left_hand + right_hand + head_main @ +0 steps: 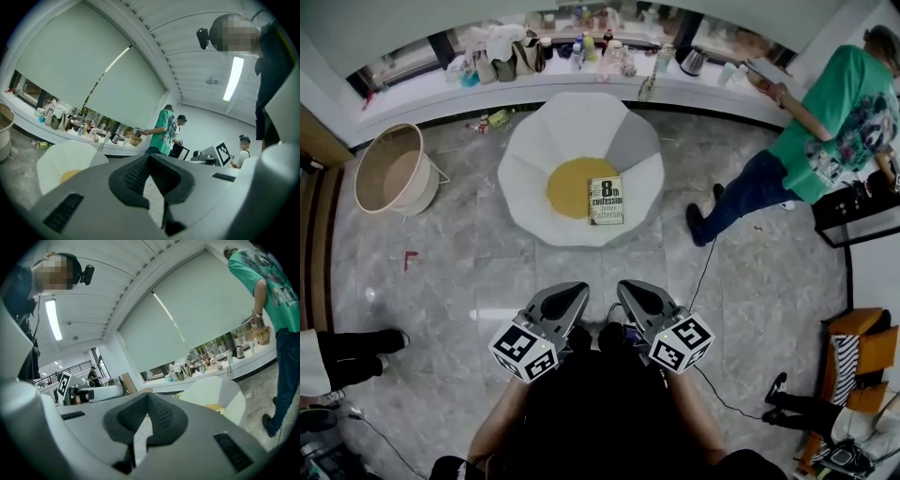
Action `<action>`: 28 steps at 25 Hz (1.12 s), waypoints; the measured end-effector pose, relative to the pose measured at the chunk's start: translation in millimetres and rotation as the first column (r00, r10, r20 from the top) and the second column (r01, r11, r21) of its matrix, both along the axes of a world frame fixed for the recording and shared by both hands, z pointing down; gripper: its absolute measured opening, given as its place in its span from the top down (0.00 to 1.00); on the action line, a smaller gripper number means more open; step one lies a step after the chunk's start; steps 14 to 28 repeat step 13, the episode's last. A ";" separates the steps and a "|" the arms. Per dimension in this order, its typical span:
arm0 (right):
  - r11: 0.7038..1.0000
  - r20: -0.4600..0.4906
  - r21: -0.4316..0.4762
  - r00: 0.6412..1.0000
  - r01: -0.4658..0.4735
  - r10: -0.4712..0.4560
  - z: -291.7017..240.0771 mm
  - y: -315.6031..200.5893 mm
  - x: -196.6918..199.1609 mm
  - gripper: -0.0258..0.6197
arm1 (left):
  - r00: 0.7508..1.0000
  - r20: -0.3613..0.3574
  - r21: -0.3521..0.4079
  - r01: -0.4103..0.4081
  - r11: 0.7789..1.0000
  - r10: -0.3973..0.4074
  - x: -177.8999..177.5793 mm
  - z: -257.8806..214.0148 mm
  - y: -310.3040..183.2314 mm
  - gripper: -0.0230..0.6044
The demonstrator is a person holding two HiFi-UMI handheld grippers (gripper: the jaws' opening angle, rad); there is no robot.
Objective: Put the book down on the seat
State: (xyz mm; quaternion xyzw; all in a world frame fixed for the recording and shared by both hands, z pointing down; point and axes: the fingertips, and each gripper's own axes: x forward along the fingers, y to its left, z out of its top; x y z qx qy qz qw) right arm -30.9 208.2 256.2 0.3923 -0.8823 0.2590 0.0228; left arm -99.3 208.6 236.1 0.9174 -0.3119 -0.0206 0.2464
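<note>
seat cushion (pixel 570 186) partly under book (pixel 607 201)

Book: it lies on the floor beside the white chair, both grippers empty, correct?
No. The head view shows the book lying on the yellow seat of the white chair, not on the floor. The left gripper and right gripper are indeed empty.

Floor (pixel 469 272): grey marble tiles, carrying white chair (pixel 581 131) and round basket (pixel 391 169).
Seat (pixel 567 187): yellow cushion in chair; book (pixel 607 201) lies flat on it.
</note>
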 end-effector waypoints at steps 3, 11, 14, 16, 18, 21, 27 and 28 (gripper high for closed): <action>1.000 0.012 -0.005 1.000 0.005 -0.005 3.8 3.7 7.1 0.94 | 1.000 -0.003 0.006 -0.001 1.000 0.001 12.1 -0.6 3.3 0.94; 1.000 0.013 0.006 1.000 0.004 -0.004 3.7 2.3 26.8 0.94 | 1.000 0.008 0.015 -0.008 1.000 0.008 32.9 -2.3 2.5 0.94; 1.000 0.017 0.008 1.000 0.001 -0.001 3.5 2.9 32.9 0.94 | 1.000 0.007 0.017 -0.005 1.000 0.005 37.2 -3.2 1.8 0.94; 1.000 0.017 0.008 1.000 0.001 -0.001 3.5 2.9 32.9 0.94 | 1.000 0.007 0.017 -0.005 1.000 0.005 37.2 -3.2 1.8 0.94; 1.000 0.017 0.008 1.000 0.001 -0.001 3.5 2.9 32.9 0.94 | 1.000 0.007 0.017 -0.005 1.000 0.005 37.2 -3.2 1.8 0.94; 1.000 0.017 0.008 1.000 0.001 -0.001 3.5 2.9 32.9 0.94 | 1.000 0.007 0.017 -0.005 1.000 0.005 37.2 -3.2 1.8 0.94; 1.000 0.017 0.008 1.000 0.001 -0.001 3.5 2.9 32.9 0.94 | 1.000 0.007 0.017 -0.005 1.000 0.005 37.2 -3.2 1.8 0.94; 1.000 0.017 0.008 1.000 0.001 -0.001 3.5 2.9 32.9 0.94 | 1.000 0.007 0.017 -0.005 1.000 0.005 37.2 -3.2 1.8 0.94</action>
